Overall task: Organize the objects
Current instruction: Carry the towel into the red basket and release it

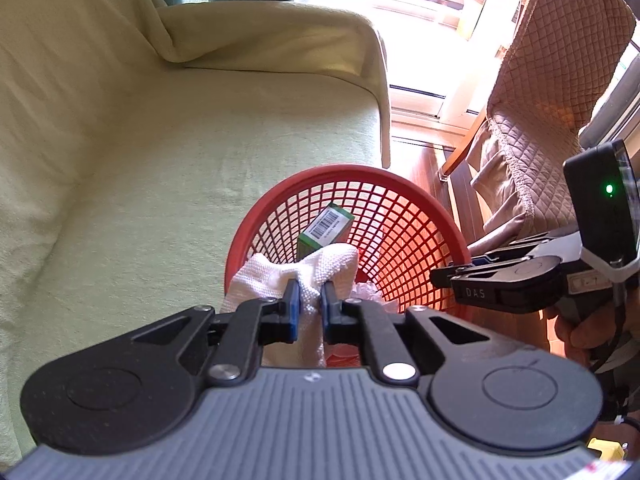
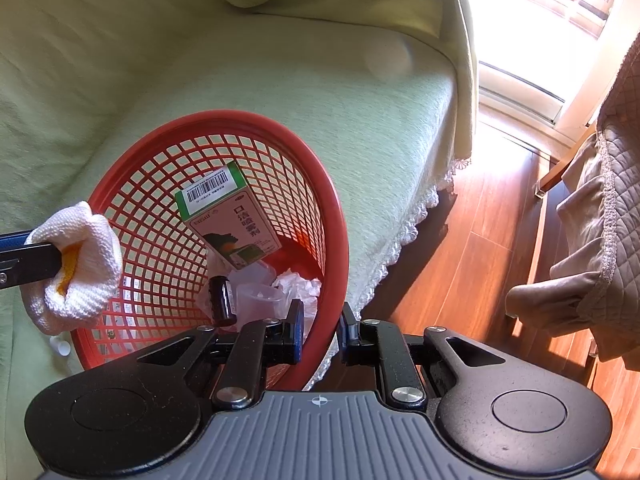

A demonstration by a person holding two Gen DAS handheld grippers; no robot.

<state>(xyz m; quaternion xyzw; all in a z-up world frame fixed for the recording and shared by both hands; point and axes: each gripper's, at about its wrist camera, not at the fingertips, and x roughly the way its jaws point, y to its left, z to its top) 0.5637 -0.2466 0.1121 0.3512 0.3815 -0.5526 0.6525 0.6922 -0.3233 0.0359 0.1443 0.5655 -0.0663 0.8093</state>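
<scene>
The left gripper (image 1: 310, 294) is clamped on a bunched white cloth (image 1: 320, 270) above the red basket (image 2: 336, 216). The right gripper (image 2: 320, 330) pinches the basket's rim. Inside, a green box (image 2: 228, 216) lies tilted, barcode end up.

Each handheld gripper had a grey ribbed body flanked by two round black housings, with black linkage arms fixed by silver screws and blue pads on the fingers (image 1: 294, 300). The right gripper (image 1: 440, 276) bore white "DAS" lettering, a black box with a green light, and a black cable.
</scene>
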